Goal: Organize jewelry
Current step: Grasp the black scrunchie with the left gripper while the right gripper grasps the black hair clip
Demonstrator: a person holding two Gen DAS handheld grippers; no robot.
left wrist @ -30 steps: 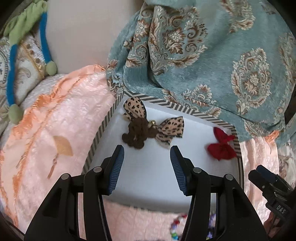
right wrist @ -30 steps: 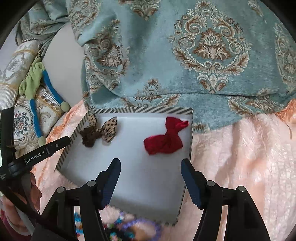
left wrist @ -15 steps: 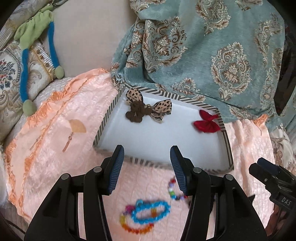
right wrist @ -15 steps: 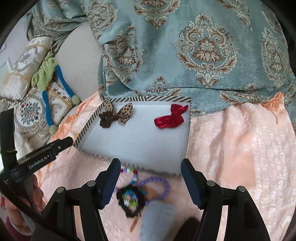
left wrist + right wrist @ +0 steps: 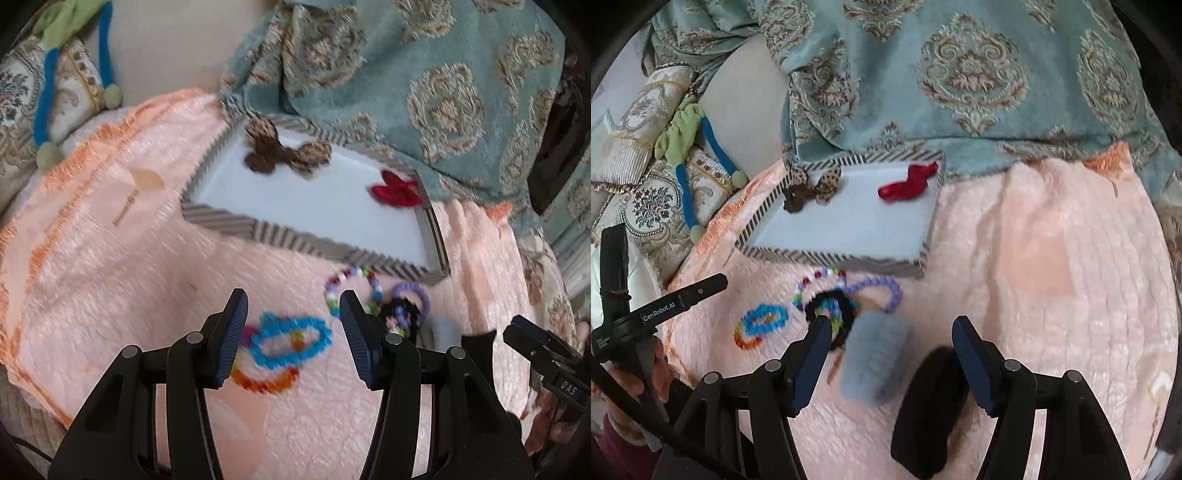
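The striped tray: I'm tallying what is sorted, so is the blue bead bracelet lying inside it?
No, the blue bead bracelet lies on the peach blanket outside the striped tray, between the left gripper fingers.

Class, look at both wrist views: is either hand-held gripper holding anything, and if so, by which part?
Nothing is held. The left hand-held gripper and the right hand-held gripper both stand open above the pink blanket, with the bracelets lying loose below.
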